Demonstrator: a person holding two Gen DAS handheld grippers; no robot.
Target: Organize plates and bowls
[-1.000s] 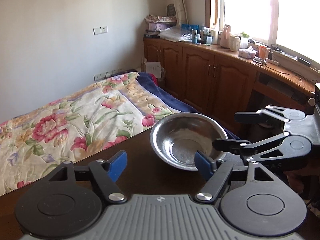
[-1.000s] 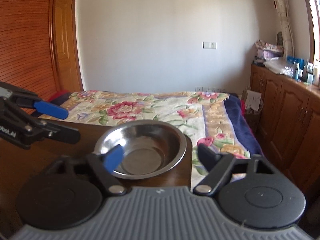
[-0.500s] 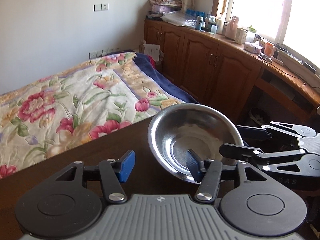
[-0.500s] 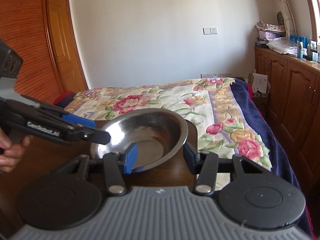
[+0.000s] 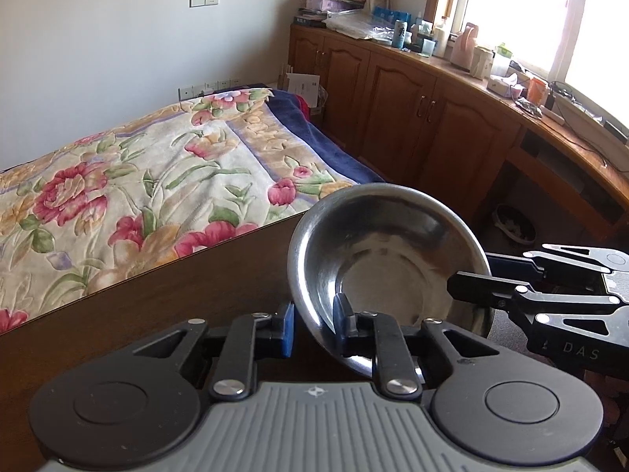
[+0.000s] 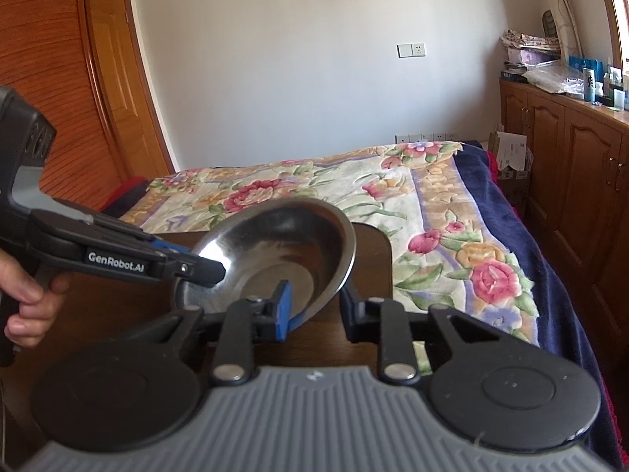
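A steel bowl (image 5: 385,271) hangs tilted over the corner of a dark wooden table (image 5: 157,306). My left gripper (image 5: 314,326) is shut on the bowl's near rim, one finger inside and its blue pad outside. My right gripper (image 5: 468,287) comes in from the right and pinches the opposite rim. In the right wrist view the bowl (image 6: 275,251) tips toward the left. There the right gripper (image 6: 314,308) is shut on the bowl's lower right rim, and the left gripper (image 6: 204,271) clamps the left rim.
A bed with a floral cover (image 5: 157,181) lies just beyond the table's far edge. Wooden cabinets (image 5: 424,118) topped with bottles line the right wall under a window. A wooden door (image 6: 118,98) stands at the left. A person's hand (image 6: 27,306) grips the left gripper's handle.
Both grippers went from open to shut on opposite rims of the bowl. The bowl has come up off the table and tilted.
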